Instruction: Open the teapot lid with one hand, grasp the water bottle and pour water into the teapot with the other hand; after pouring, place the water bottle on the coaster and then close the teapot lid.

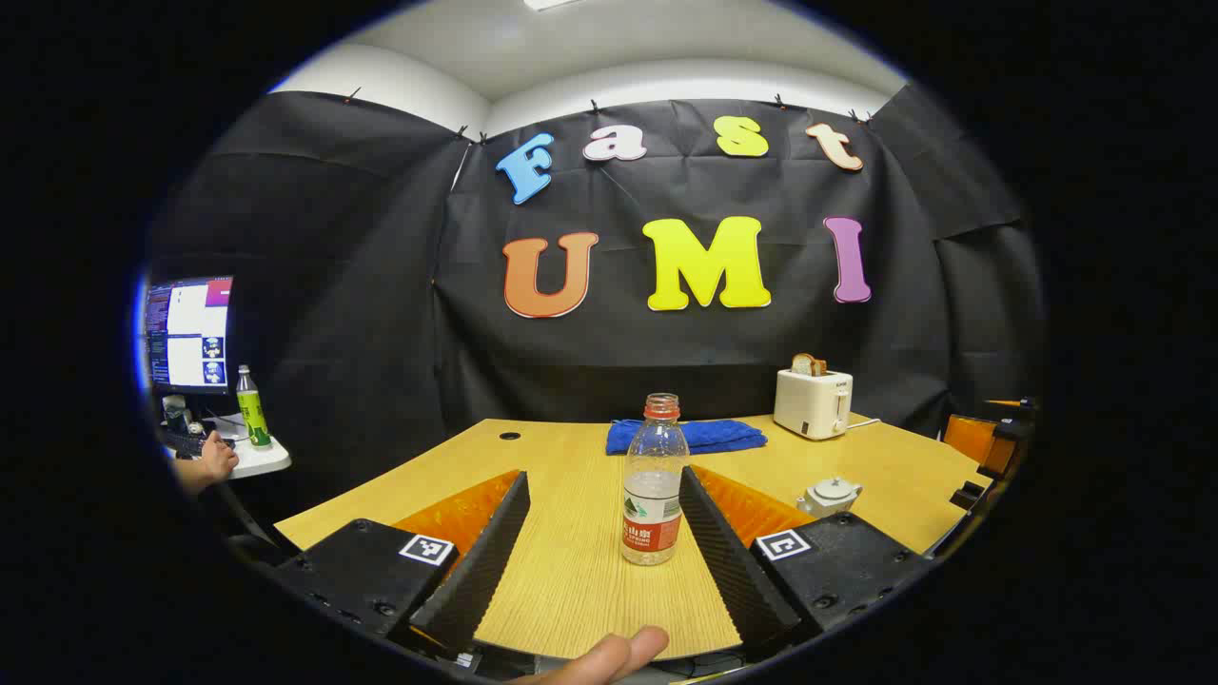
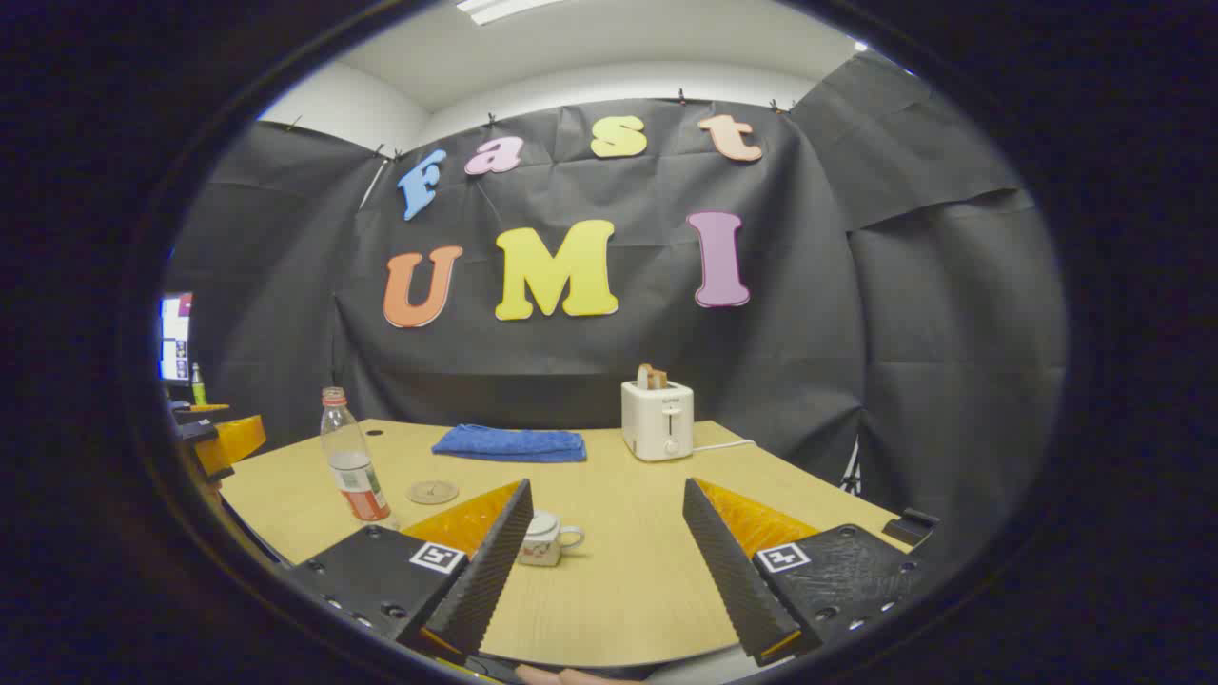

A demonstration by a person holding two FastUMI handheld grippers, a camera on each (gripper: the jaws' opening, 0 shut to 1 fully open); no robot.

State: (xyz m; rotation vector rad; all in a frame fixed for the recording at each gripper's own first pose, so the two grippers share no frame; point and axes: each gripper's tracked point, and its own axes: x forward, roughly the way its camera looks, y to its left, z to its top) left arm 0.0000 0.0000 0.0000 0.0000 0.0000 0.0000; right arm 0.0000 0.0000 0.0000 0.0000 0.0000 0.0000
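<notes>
In the left gripper view, the left gripper (image 1: 601, 533) hangs over the near edge of the light wooden table (image 1: 571, 571) with its fingers spread wide and holding nothing. The clear plastic water bottle with a red cap and red label (image 1: 654, 480) stands upright between the two fingers, with free table on each side of it; it holds water only in its lower part. Behind it lies a folded blue cloth (image 1: 687, 436), and a white toaster with a slice of bread in its slot (image 1: 813, 401) stands near the far right edge. The small white teapot (image 1: 830, 495), lid on, sits to the right, just beside the right finger.

In the right gripper view, the right gripper (image 2: 605, 552) is also wide open and empty, with much bare table between the fingers. The teapot is partly hidden behind the left finger. A round flat coaster (image 2: 432, 492), perhaps of cork, lies near the bottle, not touching it.
</notes>
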